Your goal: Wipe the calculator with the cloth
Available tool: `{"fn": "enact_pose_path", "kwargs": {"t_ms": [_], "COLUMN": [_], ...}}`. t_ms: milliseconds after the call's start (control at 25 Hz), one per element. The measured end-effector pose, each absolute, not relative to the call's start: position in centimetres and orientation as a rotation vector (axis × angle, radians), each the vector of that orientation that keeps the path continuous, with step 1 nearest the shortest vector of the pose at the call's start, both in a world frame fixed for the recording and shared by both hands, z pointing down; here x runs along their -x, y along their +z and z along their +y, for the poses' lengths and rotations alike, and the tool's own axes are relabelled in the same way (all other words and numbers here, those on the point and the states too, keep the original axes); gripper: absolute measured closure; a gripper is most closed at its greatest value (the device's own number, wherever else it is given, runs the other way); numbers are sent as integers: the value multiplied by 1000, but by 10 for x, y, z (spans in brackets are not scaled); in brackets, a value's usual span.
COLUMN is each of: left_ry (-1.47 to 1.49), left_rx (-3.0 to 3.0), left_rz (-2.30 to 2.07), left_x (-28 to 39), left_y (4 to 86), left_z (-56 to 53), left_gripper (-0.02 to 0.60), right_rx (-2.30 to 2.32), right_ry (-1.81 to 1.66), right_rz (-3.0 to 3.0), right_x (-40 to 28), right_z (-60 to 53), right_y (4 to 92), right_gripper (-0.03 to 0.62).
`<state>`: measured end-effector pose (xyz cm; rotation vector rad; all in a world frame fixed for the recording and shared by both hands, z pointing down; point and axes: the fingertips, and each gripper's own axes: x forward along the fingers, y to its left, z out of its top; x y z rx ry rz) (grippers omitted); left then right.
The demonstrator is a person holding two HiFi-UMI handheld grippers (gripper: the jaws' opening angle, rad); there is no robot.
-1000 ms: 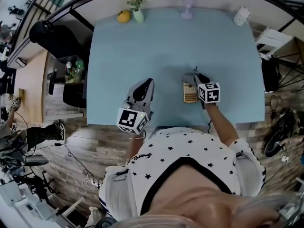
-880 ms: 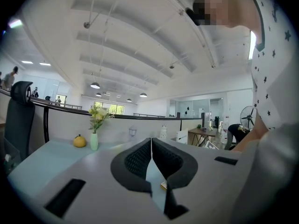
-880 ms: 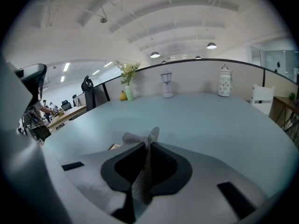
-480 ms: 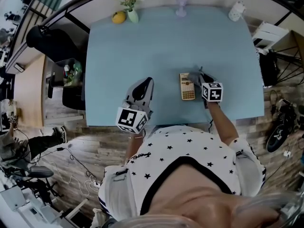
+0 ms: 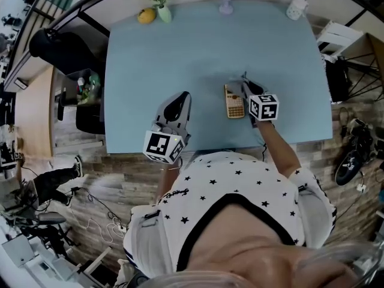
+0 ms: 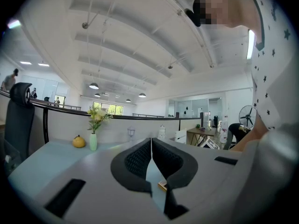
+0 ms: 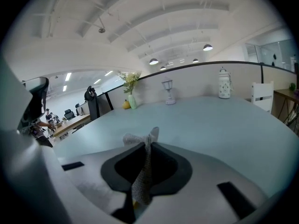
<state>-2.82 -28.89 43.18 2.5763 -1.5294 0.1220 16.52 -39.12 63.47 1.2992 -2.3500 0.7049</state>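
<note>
Pale blue bench (image 5: 180,53) fills most of the head view, with wood flooring below its near edge and a black office chair (image 5: 60,47) off its left side. Left claw (image 5: 182,99) sits low on the bench near the lower edge, its jaws pressed together on nothing, well apart from the work. Right claw (image 5: 245,86) sits just right of centre, its jaws clamped on the cloth (image 7: 141,174), which shows in the right gripper view as a thin bunched strip with a small tuft beyond the tips. Lying flat just beside that claw, on its left, is the calculator (image 5: 234,102), loose on the bench with nothing holding it. That is the main risk: a sideways wipe would likely shove the light calculator along the smooth top instead of cleaning it, perhaps towards the near edge, since the left claw is too far off to steady it. With so little cloth past the tips, the hard jaws might also rub or press the keys, or the strip could slip out. Nothing blocks the stroke. Along the top edge, well clear, stand a vase of flowers (image 5: 162,11), a white jar (image 5: 296,8), a yellow fruit (image 5: 146,17) and a small stemmed ornament (image 5: 225,5).
</note>
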Motion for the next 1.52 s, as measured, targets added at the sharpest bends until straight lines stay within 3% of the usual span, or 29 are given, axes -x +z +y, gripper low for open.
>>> {"fn": "enact_pose_path", "kwargs": {"t_ms": [680,1520], "left_ry": [113,131], "left_rx": [-2527,-2586], "left_rz": [-1588,-1489], "left_x": [43,19], "left_y": [436,438], "left_z": [-272,-271], "left_gripper": [551,551], "right_rx": [-935,-1253], "right_ry": [598,684], "right_rz": [-2389,-2268], "right_x": [-82,-175], "right_z": [-338,-353], "right_y": [658,663], "right_gripper": [560,560]}}
